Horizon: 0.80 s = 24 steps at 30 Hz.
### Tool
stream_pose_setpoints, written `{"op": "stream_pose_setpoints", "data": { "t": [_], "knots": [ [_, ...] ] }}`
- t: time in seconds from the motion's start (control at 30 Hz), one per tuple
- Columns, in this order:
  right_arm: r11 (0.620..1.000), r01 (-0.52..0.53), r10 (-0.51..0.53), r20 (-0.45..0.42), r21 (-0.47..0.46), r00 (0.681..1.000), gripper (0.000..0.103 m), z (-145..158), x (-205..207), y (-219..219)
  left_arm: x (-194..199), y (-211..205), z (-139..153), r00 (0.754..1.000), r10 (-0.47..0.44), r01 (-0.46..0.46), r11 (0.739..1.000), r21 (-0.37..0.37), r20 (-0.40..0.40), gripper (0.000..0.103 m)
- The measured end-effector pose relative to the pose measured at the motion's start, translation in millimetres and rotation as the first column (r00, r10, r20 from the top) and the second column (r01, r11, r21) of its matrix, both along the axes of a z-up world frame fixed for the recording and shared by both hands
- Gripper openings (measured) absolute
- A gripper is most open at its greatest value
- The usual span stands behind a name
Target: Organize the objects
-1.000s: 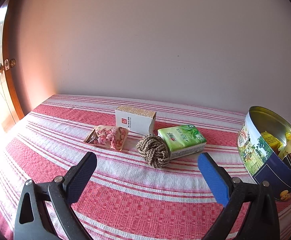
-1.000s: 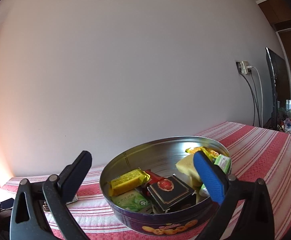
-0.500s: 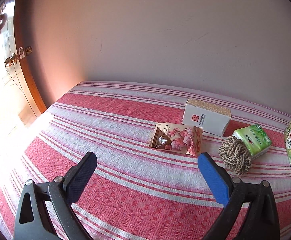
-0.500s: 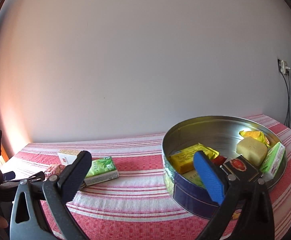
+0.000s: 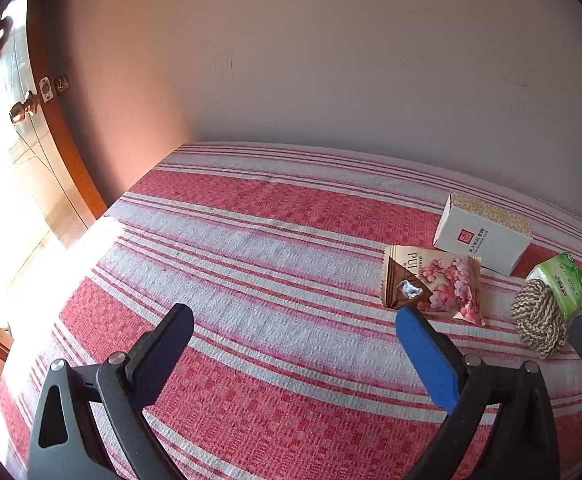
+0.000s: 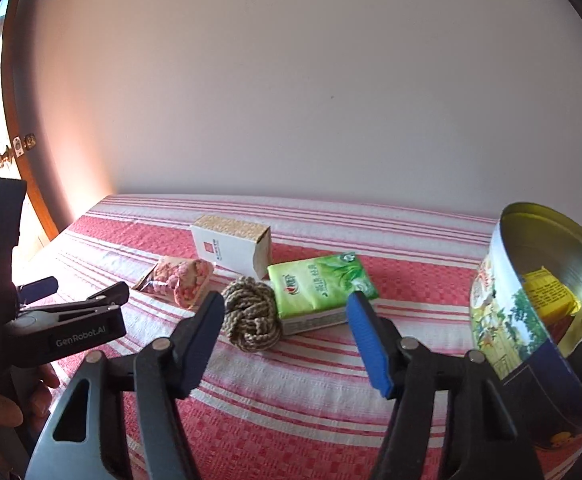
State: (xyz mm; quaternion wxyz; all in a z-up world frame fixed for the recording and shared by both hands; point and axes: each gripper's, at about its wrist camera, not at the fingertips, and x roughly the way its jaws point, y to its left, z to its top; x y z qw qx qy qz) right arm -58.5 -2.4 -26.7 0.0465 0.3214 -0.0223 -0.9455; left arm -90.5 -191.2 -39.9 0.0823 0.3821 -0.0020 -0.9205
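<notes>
On the red-striped tablecloth lie a rope knot ball point(image 6: 252, 319), a green tissue pack point(image 6: 320, 289), a pink flowered snack packet point(image 6: 179, 280) and a white box point(image 6: 233, 245). They also show in the left wrist view: ball point(image 5: 538, 318), tissue pack point(image 5: 563, 288), packet point(image 5: 435, 282), box point(image 5: 483, 232). My right gripper point(image 6: 287, 330) is open, just in front of the ball and tissue pack. My left gripper point(image 5: 291, 344) is open and empty over bare cloth, left of the packet.
A round metal tin point(image 6: 531, 312) with several packets inside stands at the right. The left gripper body point(image 6: 63, 328) sits at the left of the right wrist view. A wall runs behind the table; a wooden door point(image 5: 31, 128) is at the left.
Both views have swung left. The tin has slid out of the left view and to the right edge of the right view. The right gripper now faces the ball and tissue pack.
</notes>
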Motion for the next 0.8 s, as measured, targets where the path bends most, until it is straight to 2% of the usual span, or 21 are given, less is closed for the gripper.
{"op": "stream_pose_setpoints", "data": {
  "t": [0.07, 0.17, 0.23, 0.3, 0.43, 0.47, 0.53, 0.63, 0.7, 0.8],
  "knots": [
    [0.998, -0.050, 0.053, 0.060, -0.046, 0.997, 0.057, -7.6, -11.6, -6.5, -0.4, -3.2, -0.2, 1.000, 0.010, -0.010, 1.000, -0.018, -0.002, 0.102],
    [0.989, -0.083, 0.100, 0.136, -0.122, 0.986, 0.059, -19.6, -27.1, -10.7, -5.9, -8.1, -2.7, 1.000, 0.025, -0.024, 0.999, -0.027, 0.012, 0.102],
    [0.984, -0.073, 0.104, 0.191, -0.160, 0.976, 0.061, -28.1, -39.2, -11.1, -8.0, -11.9, -4.0, 0.999, 0.023, -0.023, 1.000, -0.012, 0.024, 0.102],
    [0.979, -0.056, 0.096, 0.204, -0.195, 0.974, 0.061, -32.3, -48.2, -8.3, -6.6, -8.2, -4.6, 0.999, 0.016, -0.016, 1.000, 0.000, 0.031, 0.102],
    [0.980, -0.047, 0.088, 0.206, -0.195, 0.975, 0.061, -33.2, -54.4, -8.4, -6.1, -5.1, -5.9, 0.999, -0.004, 0.004, 1.000, 0.000, 0.038, 0.102],
    [0.979, -0.049, 0.090, 0.205, -0.196, 0.975, 0.057, -33.3, -54.5, -8.4, -5.6, -4.3, -6.0, 0.999, -0.011, 0.011, 1.000, 0.003, 0.038, 0.102],
    [0.978, -0.053, 0.097, 0.211, -0.202, 0.973, 0.043, -33.3, -53.1, -6.6, -4.6, -3.1, -5.3, 0.999, -0.030, 0.029, 0.999, 0.013, 0.036, 0.102],
    [0.974, -0.074, 0.117, 0.200, -0.213, 0.973, 0.043, -30.5, -48.8, -4.3, -3.7, 0.0, -3.7, 0.998, -0.055, 0.053, 0.998, 0.034, 0.034, 0.102],
    [0.969, -0.101, 0.140, 0.163, -0.227, 0.977, 0.043, -25.3, -41.5, -4.4, -3.3, 1.8, -3.5, 0.998, -0.058, 0.056, 0.997, 0.051, 0.036, 0.102],
    [0.976, -0.116, 0.129, 0.061, -0.186, 0.990, 0.043, -9.0, -22.7, -5.9, -4.0, 3.5, -3.4, 0.996, -0.084, 0.081, 0.990, 0.114, 0.022, 0.102]
  ]
}}
